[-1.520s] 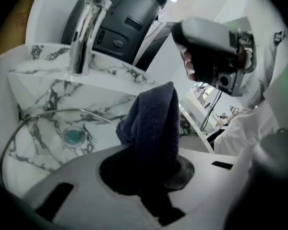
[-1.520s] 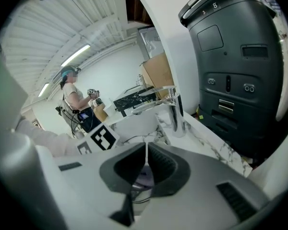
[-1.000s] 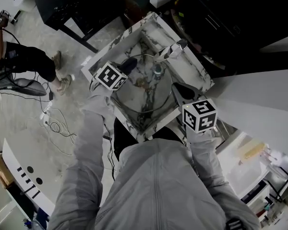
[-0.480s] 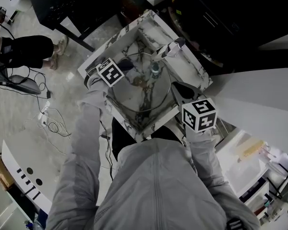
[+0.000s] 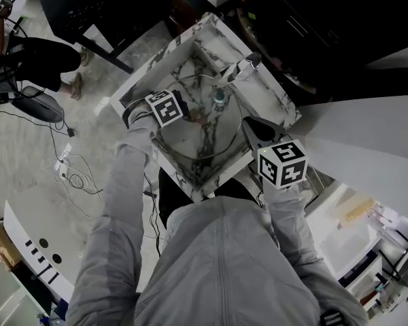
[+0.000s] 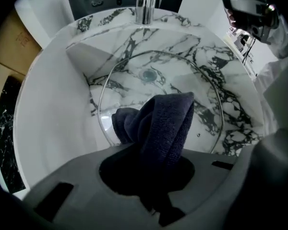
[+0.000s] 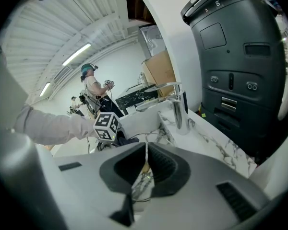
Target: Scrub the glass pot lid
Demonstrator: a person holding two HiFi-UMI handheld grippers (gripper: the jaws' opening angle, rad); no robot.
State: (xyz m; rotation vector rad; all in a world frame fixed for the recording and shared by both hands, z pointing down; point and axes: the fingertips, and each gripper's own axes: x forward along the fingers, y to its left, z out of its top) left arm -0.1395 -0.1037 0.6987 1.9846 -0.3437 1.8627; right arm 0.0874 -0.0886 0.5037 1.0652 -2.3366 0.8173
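Observation:
The glass pot lid (image 5: 211, 133) stands tilted inside the marble sink (image 5: 194, 184). My right gripper (image 5: 247, 125) is shut on the lid's near right rim; in the right gripper view the rim shows as a thin edge (image 7: 145, 153) between the jaws of the right gripper (image 7: 145, 166). My left gripper (image 5: 181, 111) is at the lid's left side, shut on a dark blue cloth (image 6: 164, 121). In the left gripper view the cloth sticks out of the left gripper (image 6: 156, 145) and rests against the lid (image 6: 204, 104), near its lower left rim.
A chrome faucet (image 5: 239, 69) rises at the sink's far side (image 6: 146, 4) (image 7: 177, 108). A black appliance (image 7: 240, 56) stands behind it. The drain (image 6: 147, 74) shows through the lid. A person (image 5: 34, 51) and loose cables (image 5: 75, 175) are on the floor at left.
My left gripper has shifted slightly right and turned, bringing the cloth further onto the lid. The right gripper has kept still on the rim. The person at left has moved away.

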